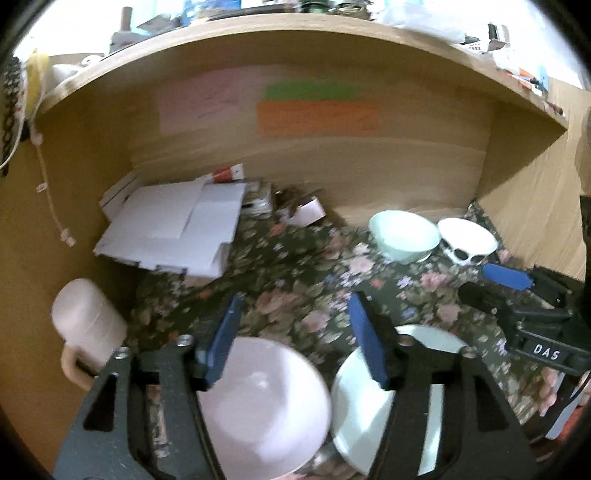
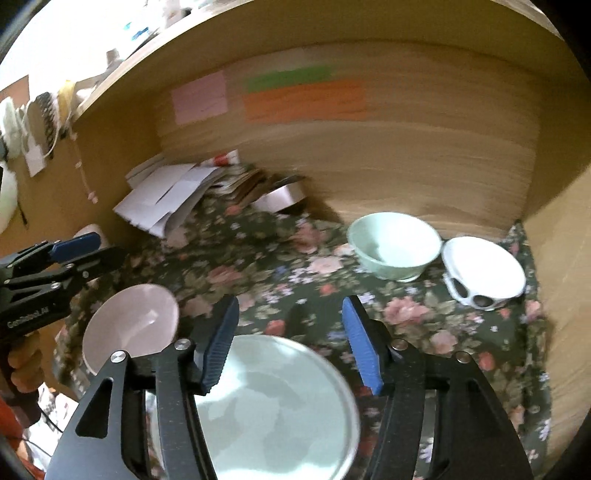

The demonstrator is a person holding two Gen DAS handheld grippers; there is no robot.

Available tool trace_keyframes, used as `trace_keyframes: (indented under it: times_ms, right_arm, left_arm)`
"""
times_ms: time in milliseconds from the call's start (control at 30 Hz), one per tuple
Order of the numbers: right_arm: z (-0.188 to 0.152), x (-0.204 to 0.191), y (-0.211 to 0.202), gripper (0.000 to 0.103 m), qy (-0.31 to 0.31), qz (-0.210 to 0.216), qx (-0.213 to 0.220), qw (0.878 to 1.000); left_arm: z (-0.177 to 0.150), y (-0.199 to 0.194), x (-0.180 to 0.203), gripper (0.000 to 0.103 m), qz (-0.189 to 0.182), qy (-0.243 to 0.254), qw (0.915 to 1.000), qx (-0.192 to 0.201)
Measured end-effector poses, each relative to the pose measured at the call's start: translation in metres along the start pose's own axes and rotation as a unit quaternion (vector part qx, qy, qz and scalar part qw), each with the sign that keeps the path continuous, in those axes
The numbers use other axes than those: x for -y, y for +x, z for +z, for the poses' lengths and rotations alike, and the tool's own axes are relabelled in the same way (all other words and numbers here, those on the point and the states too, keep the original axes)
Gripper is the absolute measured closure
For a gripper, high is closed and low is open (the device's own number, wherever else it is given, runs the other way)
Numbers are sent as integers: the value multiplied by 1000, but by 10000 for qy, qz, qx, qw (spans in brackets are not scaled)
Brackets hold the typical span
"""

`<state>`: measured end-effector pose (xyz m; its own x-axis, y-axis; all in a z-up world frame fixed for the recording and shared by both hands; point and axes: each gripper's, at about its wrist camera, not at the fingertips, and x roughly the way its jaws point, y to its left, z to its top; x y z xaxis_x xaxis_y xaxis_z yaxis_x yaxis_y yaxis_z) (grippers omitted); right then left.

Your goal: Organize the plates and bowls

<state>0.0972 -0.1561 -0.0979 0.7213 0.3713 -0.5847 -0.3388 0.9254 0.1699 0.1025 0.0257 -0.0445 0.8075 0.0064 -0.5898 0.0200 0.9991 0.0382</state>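
Note:
A pink plate [image 1: 266, 406] and a pale green plate [image 1: 365, 406] lie side by side on the floral cloth at the near edge. They also show in the right wrist view as the pink plate [image 2: 133, 325] and the green plate [image 2: 280, 410]. A mint bowl [image 1: 404, 234] and a white bowl with black spots [image 1: 467, 240] stand at the back right; they also show in the right wrist view as the mint bowl [image 2: 393, 245] and the white bowl [image 2: 484, 271]. My left gripper [image 1: 295, 336] is open above the pink plate. My right gripper [image 2: 290, 338] is open above the green plate.
A pile of white papers and cardboard [image 1: 173, 229] lies at the back left, with a tape roll [image 2: 282, 197] beside it. A pink mug [image 1: 86, 328] stands at the left wall. Wooden walls close the back and both sides under a cluttered shelf [image 1: 295, 26].

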Motion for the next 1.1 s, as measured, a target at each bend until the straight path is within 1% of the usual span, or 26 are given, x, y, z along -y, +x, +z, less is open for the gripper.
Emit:
trace_keyframes:
  times_ms: [100, 200, 267, 400, 600, 733, 767, 900, 967, 1033, 1100]
  right_arm:
    - [3, 16, -3, 48, 52, -143, 51, 9999]
    - [8, 31, -4, 48, 116, -246, 87, 9996]
    - [11, 40, -3, 47, 158, -324, 107, 9993]
    - [18, 58, 4, 47, 227, -441, 97, 9987]
    - [24, 82, 29, 47, 379, -586, -60, 9975]
    - [26, 98, 52, 47, 501, -666, -221, 9963]
    - [27, 101, 58, 47, 513, -618, -168, 9966]
    - [28, 113, 81, 47, 714, -573, -318, 9953]
    - [28, 118, 93, 47, 824, -554, -426, 9941]
    - [29, 122, 102, 53, 948, -527, -507, 9928]
    - [30, 125, 110, 61, 1038, -511, -601, 9915]
  left_arm:
    - [11, 6, 11, 35, -66, -158, 9998, 118]
    - [20, 13, 20, 34, -39, -141, 9997, 214]
    - [27, 19, 26, 33, -96, -198, 9995, 229]
    - [39, 39, 39, 31, -158, -195, 9997, 50]
    - [50, 76, 56, 31, 37, 53, 9996, -282]
    - [54, 100, 61, 31, 34, 121, 9988, -464]
    - [54, 105, 61, 31, 34, 141, 9986, -516]
    - [57, 127, 61, 31, 128, 47, 9974, -702]
    - [58, 137, 60, 31, 88, 43, 9970, -770]
    - [60, 145, 59, 31, 140, 75, 9970, -761]
    - [62, 151, 59, 31, 132, 79, 9970, -752]
